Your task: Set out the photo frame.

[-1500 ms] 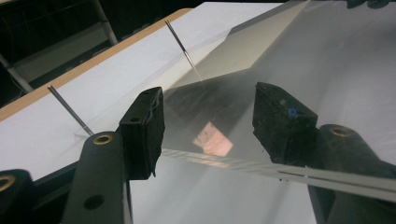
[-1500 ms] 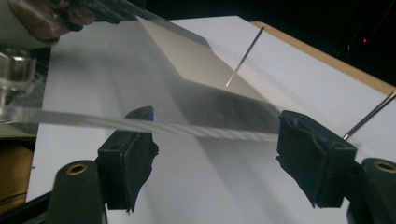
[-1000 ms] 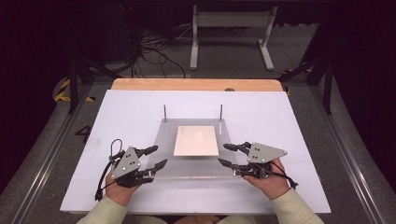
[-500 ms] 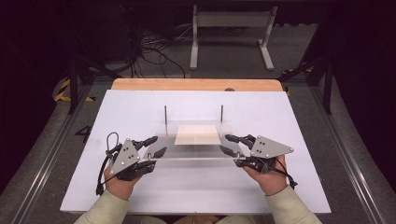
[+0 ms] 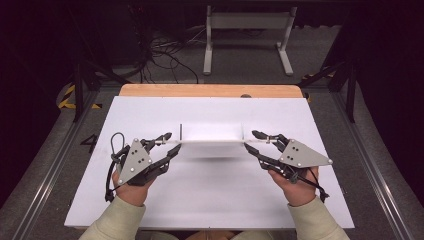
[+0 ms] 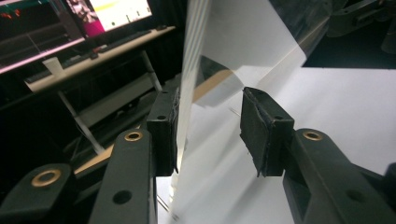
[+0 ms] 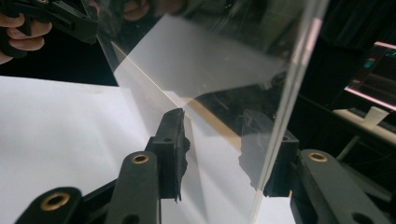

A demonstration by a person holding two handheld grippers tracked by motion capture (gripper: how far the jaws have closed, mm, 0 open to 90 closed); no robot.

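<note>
Two grippers are out over my white table [image 5: 150, 115], one at each end of a clear plastic sheet [image 5: 212, 142].

From the high view I see the sheet edge-on, like a thin pale line, lifted above the table with a soft shadow under it. Two thin dark posts [image 5: 181, 131] stand up from it, one near each end.

My left gripper [image 5: 170, 144] points in at the left end of the sheet. In the left gripper view its jaws stand apart, with the sheet's edge [image 6: 191, 70] running up between them. The left jaw's pad [image 6: 163, 130] sits right against the sheet. The other pad [image 6: 261, 133] is off to the side, with a gap. So it is partly open, and I cannot tell if it truly grips.

My right gripper [image 5: 257, 145] points in at the right end. In the right gripper view its jaws are apart too. The sheet [image 7: 224, 60] stands between them, close by the right jaw, and I see that jaw blurry through the plastic. I cannot tell if it squeezes.

Far off in that view, a hand [image 7: 21, 35] holds the other gripper.
</note>
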